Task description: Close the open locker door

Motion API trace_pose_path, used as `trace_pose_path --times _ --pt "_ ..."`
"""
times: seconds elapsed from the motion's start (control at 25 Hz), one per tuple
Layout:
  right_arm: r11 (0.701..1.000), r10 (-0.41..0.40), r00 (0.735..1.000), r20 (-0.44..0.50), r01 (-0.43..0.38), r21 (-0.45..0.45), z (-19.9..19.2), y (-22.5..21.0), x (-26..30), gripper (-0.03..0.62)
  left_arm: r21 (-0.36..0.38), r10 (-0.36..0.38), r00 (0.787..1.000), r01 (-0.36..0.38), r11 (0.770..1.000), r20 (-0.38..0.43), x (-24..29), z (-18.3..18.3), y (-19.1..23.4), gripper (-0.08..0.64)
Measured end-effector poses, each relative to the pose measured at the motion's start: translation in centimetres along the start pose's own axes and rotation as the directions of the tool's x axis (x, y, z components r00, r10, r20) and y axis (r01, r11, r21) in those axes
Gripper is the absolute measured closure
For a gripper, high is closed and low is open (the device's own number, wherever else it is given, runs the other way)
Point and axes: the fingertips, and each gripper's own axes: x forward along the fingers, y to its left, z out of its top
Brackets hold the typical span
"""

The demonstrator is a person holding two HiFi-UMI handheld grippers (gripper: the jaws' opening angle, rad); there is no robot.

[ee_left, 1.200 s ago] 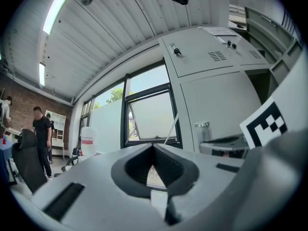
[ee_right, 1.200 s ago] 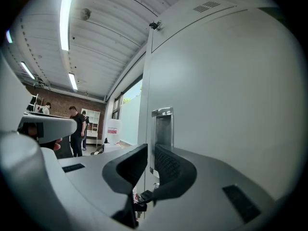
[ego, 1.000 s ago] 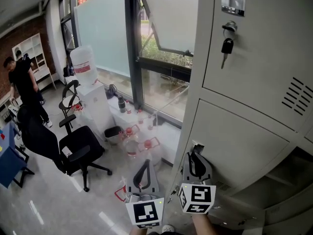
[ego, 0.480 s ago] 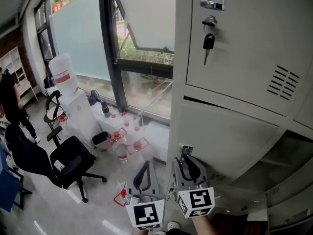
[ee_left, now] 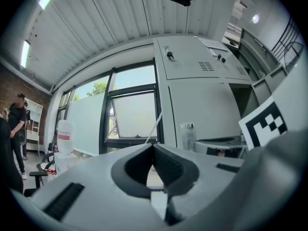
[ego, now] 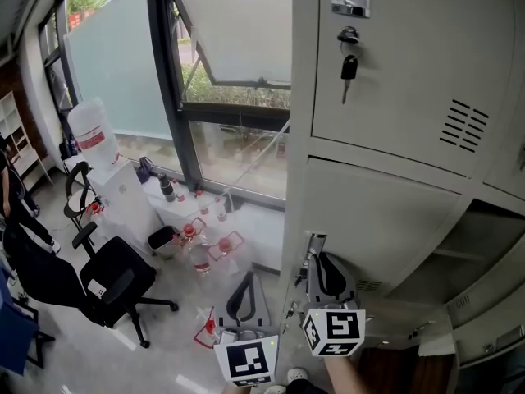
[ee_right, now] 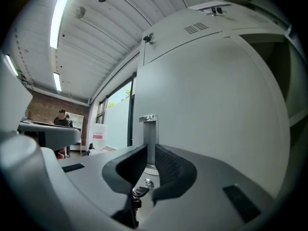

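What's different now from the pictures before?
The view turned toward the lockers, so the person in black slid to the left edge. The right gripper has just been closing its fingers a little, with a small key low between them, unpinched. Unchanged: it sits at the open locker door edge; the left gripper is shut and empty.

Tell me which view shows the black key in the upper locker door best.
Head view: the key hangs plain and large below its lock. Both gripper views show it only as a tiny dark speck.

Locker door (ego: 377,220) seemingly swung slightly nearer shut; head view panned right.
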Motion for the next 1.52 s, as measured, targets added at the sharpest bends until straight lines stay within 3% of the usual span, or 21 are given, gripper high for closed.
trace_pose_path --times 1.08,1.32,1.52 --pt "1.000 -0.024 0.999 -0.021 0.024 -0.002 -0.1 -1.2 0.8 0.532 -0.010 -0.036 0.999 0.036 0.999 0.019 0.7 0.5 0.0 0.560" --pt "0.998 -0.062 0.998 0.019 0.062 -0.009 1.2 -1.7 -1.4 0.532 -0.009 -0.086 0.996 0.086 0.996 0.026 0.7 0.7 -0.9 0.560" --pt "0.988 -0.145 0.987 0.069 0.148 -0.034 3.0 -3.7 -5.6 0.532 -0.015 -0.178 0.983 0.179 0.984 0.049 0.5 1.2 -3.5 0.560"
